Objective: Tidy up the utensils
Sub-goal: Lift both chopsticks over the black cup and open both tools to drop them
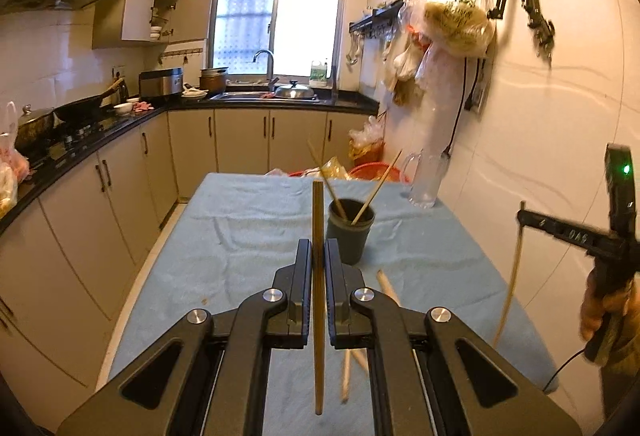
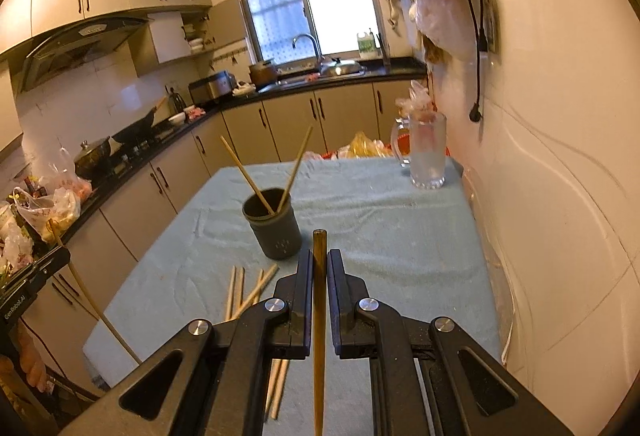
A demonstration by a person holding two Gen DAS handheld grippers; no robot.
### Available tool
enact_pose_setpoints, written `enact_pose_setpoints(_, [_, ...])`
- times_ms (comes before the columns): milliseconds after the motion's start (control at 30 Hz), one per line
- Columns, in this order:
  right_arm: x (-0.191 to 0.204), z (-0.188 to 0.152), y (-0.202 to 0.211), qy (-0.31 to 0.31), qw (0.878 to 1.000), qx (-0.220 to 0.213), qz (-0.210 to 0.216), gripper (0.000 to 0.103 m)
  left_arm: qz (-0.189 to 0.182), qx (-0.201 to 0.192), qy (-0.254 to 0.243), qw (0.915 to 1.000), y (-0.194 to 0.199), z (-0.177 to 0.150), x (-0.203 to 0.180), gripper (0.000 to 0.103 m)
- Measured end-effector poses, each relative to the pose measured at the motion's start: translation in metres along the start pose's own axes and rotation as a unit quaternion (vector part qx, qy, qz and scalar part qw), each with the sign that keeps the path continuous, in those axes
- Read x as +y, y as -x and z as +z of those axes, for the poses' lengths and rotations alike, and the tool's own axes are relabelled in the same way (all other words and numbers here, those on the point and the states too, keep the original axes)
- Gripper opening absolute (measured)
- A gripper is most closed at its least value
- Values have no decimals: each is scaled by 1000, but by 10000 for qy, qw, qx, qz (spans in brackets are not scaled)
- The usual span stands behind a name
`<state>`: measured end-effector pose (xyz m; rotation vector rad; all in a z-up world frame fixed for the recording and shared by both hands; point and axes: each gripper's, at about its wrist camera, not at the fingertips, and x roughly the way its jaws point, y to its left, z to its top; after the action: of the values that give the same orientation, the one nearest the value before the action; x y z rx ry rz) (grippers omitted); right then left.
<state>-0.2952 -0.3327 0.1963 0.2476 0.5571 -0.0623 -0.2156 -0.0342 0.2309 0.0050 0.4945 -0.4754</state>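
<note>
left gripper (image 1: pixel 318 256): clamped on an upright chopstick (image 1: pixel 318 300)
right gripper (image 2: pixel 319 264): clenched on a darker chopstick (image 2: pixel 319 316)
holder (image 2: pixel 274 224): two chopsticks inside
cloth (image 2: pixel 400 236): loose chopsticks (image 2: pixel 244 288)

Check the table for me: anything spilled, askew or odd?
Nothing spilled. Loose chopsticks lie scattered on the blue cloth beside the dark cup, which already holds two chopsticks leaning apart.

My right gripper (image 1: pixel 520 214) is showing only partly at the left wrist view's edge, its chopstick (image 1: pixel 510 276) blurring. My own linkage is hiding parts of the loose chopsticks (image 2: pixel 244 288) on the table. The holder (image 2: pixel 274 224) is concealing the lower ends of two chopsticks (image 2: pixel 296 164). Countertop items are staying too small to name.
</note>
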Motion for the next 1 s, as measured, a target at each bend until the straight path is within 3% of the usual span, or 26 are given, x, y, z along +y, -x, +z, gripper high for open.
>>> enact_pose_setpoints(233, [11, 41, -22, -185, 9988, -414, 208, 7, -54, -203, 64, 9998, -51, 59, -13, 6])
enact_pose_setpoints(600, [26, 143, -84, -655, 9855, -1506, 437, 8, -109, -469, 343, 9983, -158, 152, -27, 6])
enact_pose_setpoints(833, [32, 164, -141, -714, 9838, -1623, 247, 8, -11, -254, 182, 9995, -227, 158, -32, 6])
enact_pose_setpoints(1000, [32, 151, -191, -598, 9928, -1028, 122, 8, 27, 293, 147, 9995, -269, 138, -30, 6])
